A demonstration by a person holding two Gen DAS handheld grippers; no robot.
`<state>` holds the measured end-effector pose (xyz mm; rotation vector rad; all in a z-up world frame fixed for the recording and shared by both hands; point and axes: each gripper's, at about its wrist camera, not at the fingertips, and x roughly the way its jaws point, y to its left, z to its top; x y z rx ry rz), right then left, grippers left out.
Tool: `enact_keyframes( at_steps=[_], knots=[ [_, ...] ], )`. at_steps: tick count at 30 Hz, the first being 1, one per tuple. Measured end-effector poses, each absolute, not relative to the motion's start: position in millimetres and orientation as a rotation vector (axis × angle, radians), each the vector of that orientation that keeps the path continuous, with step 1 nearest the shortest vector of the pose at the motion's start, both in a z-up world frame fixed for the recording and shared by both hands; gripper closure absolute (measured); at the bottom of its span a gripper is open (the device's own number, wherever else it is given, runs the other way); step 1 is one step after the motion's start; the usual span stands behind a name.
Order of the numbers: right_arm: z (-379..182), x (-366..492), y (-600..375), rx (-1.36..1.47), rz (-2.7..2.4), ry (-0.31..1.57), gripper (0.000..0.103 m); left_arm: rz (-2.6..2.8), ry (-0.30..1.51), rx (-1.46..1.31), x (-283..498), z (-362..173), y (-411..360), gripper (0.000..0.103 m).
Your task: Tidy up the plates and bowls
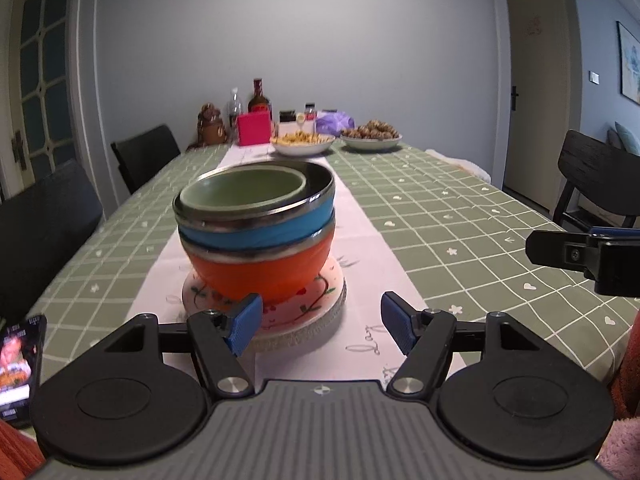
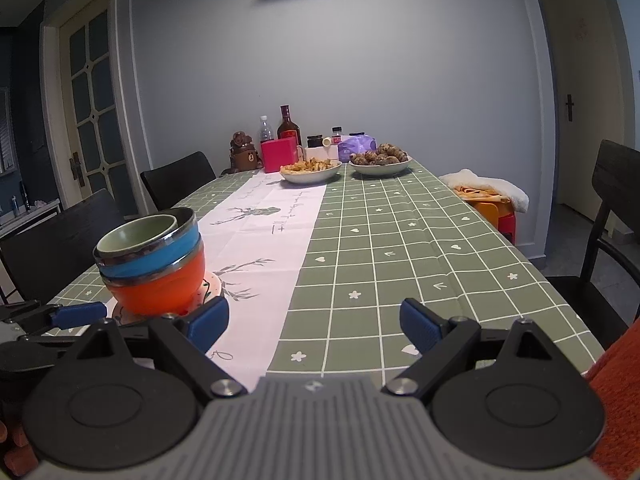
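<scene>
Three bowls are nested in a stack: an orange bowl (image 1: 260,272) at the bottom, a blue bowl (image 1: 256,230) in it, and a small green bowl (image 1: 244,188) on top. The stack rests on a pink floral plate (image 1: 304,312) on the white table runner. My left gripper (image 1: 322,328) is open just in front of the plate, its blue pads apart and holding nothing. In the right wrist view the same orange bowl (image 2: 160,288) and its stack stand to the left. My right gripper (image 2: 314,324) is open over the green checked tablecloth, nothing between its pads.
Two white dishes of food (image 1: 302,142) (image 1: 372,136) stand at the table's far end with bottles and a pink box (image 1: 254,128). A phone (image 1: 18,364) lies at the near left. Black chairs (image 1: 146,154) line both sides. A stool with a towel (image 2: 486,194) stands right.
</scene>
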<state>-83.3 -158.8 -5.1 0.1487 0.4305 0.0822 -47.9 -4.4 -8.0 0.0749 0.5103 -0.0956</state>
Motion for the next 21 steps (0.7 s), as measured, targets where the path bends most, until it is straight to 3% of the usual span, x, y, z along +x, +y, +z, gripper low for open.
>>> enact_keyframes(
  at_steps=[21],
  knots=[
    [-9.3,-75.6,-153.5,0.132,0.101,0.474,0.012,-0.040,0.559,0.036,-46.3,-9.7,9.0,0.023]
  ],
)
